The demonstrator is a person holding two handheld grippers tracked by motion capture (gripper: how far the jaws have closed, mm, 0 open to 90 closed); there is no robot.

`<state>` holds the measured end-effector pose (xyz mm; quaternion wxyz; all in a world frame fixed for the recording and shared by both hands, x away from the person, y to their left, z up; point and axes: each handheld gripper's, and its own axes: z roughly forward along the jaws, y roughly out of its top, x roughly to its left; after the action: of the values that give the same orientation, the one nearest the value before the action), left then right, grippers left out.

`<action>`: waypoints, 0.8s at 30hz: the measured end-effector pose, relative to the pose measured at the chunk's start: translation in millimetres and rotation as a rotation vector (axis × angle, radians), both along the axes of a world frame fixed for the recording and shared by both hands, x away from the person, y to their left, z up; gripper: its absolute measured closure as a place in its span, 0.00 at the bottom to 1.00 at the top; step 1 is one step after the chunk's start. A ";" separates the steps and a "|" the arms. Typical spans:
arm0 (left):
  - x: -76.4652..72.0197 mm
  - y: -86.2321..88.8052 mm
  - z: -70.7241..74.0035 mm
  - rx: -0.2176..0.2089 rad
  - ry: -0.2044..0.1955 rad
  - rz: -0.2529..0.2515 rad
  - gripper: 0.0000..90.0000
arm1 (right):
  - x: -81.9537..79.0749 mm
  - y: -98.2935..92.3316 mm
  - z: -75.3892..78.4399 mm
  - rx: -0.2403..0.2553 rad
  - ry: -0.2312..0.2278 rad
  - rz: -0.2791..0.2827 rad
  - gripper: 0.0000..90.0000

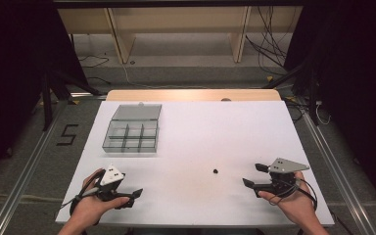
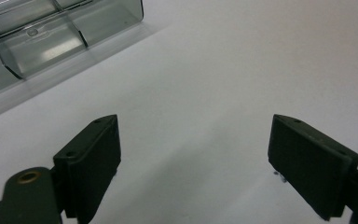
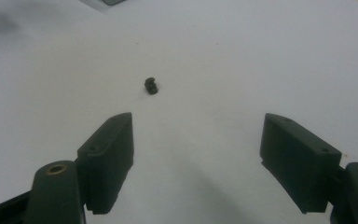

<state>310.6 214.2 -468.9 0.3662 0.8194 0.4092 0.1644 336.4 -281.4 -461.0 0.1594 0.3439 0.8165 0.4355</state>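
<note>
A tiny dark part (image 1: 216, 171) lies on the white table (image 1: 196, 132), near the front and right of centre; the right gripper view has the part (image 3: 151, 86) ahead of the jaws, a little left. My right gripper (image 1: 254, 175) rests low at the front right, pointing left toward that part, open with nothing between its jaws (image 3: 198, 158). My left gripper (image 1: 133, 195) sits at the front left, open and empty too (image 2: 196, 158). A clear compartment box (image 1: 132, 129) with its lid up stands at the back left, and its near corner (image 2: 51, 37) shows in the left gripper view.
Beyond the table's far edge stand a wooden shelf frame (image 1: 181, 29) and loose cables (image 1: 269, 49) on the floor. Metal rails (image 1: 24, 171) run along both sides of the table. A hand (image 1: 90, 210) holds each gripper from the near edge.
</note>
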 end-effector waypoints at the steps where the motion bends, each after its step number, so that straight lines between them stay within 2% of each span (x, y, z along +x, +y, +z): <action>1: 0.0 0.0 0.0 0.000 0.000 0.000 0.18 | -0.3 0.8 -0.5 -0.007 0.004 0.005 0.30; 16: -0.9 1.0 0.2 0.004 -0.007 -0.001 0.18 | 2.0 9.1 -5.3 -0.020 0.013 0.040 0.32; 24: -0.9 1.4 0.1 0.002 -0.008 0.001 0.18 | 9.2 20.8 -7.8 -0.020 0.008 0.075 0.36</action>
<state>309.7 215.6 -468.7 0.3668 0.8189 0.4081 0.1682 345.6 -260.7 -468.8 0.1431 0.3131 0.8338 0.4316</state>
